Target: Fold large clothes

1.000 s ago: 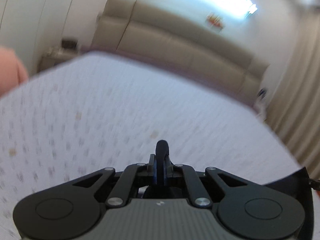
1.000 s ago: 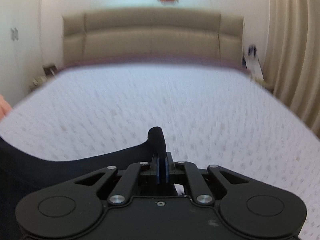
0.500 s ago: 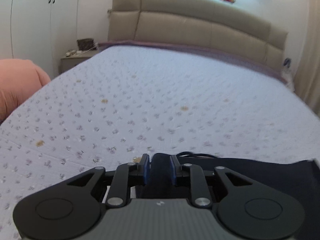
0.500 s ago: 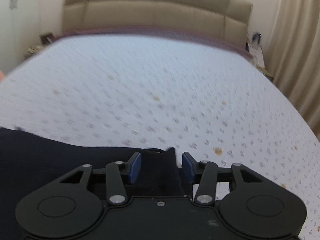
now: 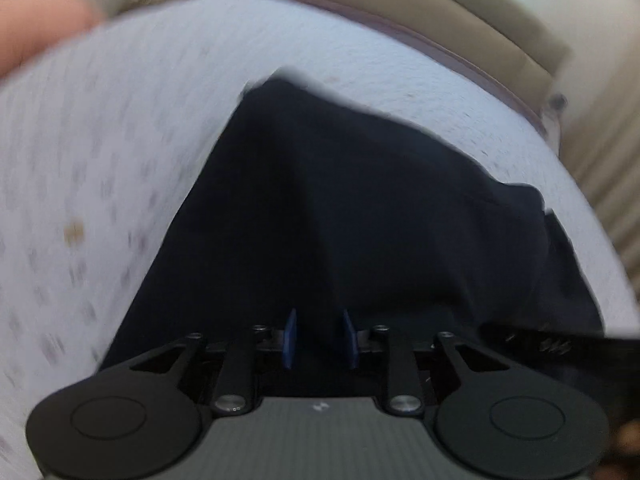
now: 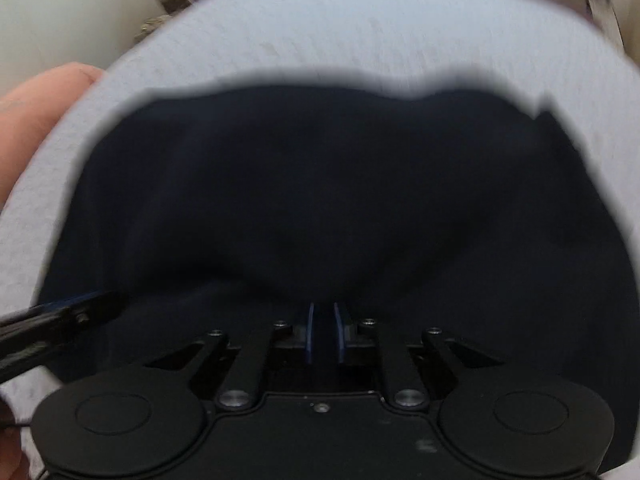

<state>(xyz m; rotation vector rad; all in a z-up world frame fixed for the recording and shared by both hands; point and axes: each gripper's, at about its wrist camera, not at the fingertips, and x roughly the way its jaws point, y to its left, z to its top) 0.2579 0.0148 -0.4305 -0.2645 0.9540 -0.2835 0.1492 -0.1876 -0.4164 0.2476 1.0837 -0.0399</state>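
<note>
A dark navy garment [image 5: 360, 208] lies spread on the white flower-print bed [image 5: 100, 160]. It fills the middle of the right wrist view [image 6: 320, 200] too. My left gripper [image 5: 319, 338] is open just above the garment's near edge, its blue pads apart with nothing between them. My right gripper [image 6: 323, 332] is open over the near edge as well, with a narrower gap. The left gripper's side shows at the left of the right wrist view [image 6: 52, 320]. Both views are blurred.
A beige padded headboard [image 5: 460, 12] runs along the far end of the bed. An orange-pink cushion [image 5: 36, 20] sits at the left edge. Beige curtains [image 5: 612, 160] hang on the right. A nightstand with small items [image 6: 168, 8] stands far left.
Both grippers were shut on the garment's edge a second ago, then opened and let it go. Both have pulled back and tilted down, so the garment now lies spread in front of them.
</note>
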